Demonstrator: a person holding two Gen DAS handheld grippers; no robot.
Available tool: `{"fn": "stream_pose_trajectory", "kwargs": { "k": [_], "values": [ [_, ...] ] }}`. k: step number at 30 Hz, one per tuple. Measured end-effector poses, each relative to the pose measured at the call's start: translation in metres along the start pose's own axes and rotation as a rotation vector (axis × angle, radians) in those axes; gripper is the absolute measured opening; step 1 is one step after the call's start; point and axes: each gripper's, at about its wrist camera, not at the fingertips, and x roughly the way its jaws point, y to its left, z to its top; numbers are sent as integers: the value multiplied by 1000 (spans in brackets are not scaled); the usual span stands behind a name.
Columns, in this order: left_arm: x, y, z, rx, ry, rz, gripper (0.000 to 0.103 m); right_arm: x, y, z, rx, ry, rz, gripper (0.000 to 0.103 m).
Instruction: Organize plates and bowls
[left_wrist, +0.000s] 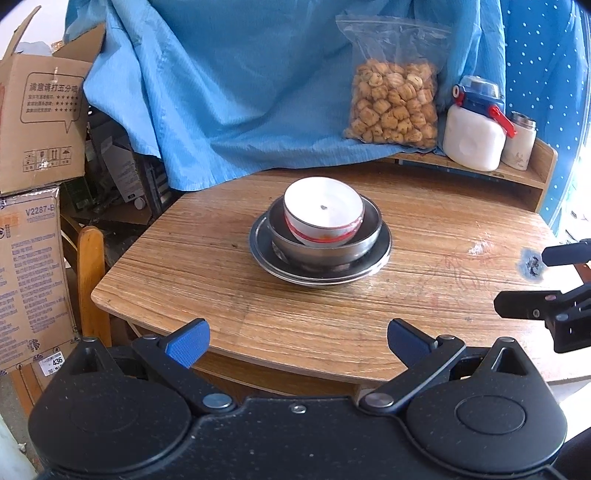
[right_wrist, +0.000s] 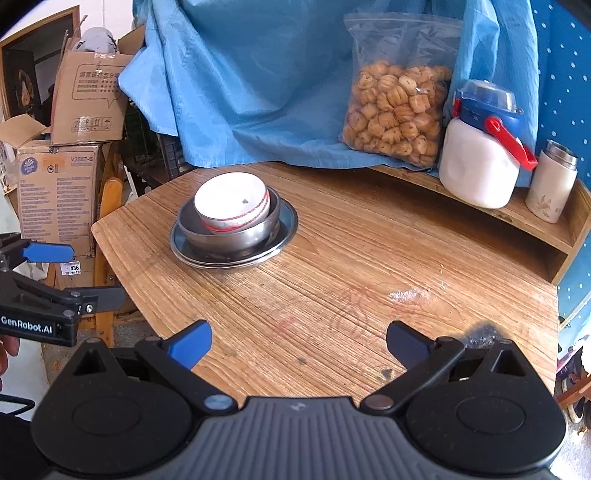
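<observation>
Your stack sits on the wooden table (left_wrist: 424, 229): a white bowl (left_wrist: 323, 210) with a red band, tilted inside a steel bowl (left_wrist: 325, 240), which rests on a steel plate (left_wrist: 319, 266). Taking that stack as the landmark, your left gripper (left_wrist: 297, 341) hangs near the table's front edge, well short of it, jaws spread wide and holding nothing. Your right gripper (right_wrist: 299, 343) is off to the stack's right and closer to you, also spread wide and empty. Behind the stack to the right, a low shelf (right_wrist: 535, 225) carries a bag of snacks (right_wrist: 397, 110), a white jug (right_wrist: 480, 166) and a small flask (right_wrist: 550, 184).
</observation>
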Motion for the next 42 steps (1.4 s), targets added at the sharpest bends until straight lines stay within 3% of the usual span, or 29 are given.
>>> {"fn": "stream_pose_trajectory", "kwargs": {
  "k": [42],
  "values": [
    [11,11,-1,-15,19,-14,102,14,12,3,-36,42,-9,103]
  ]
}}
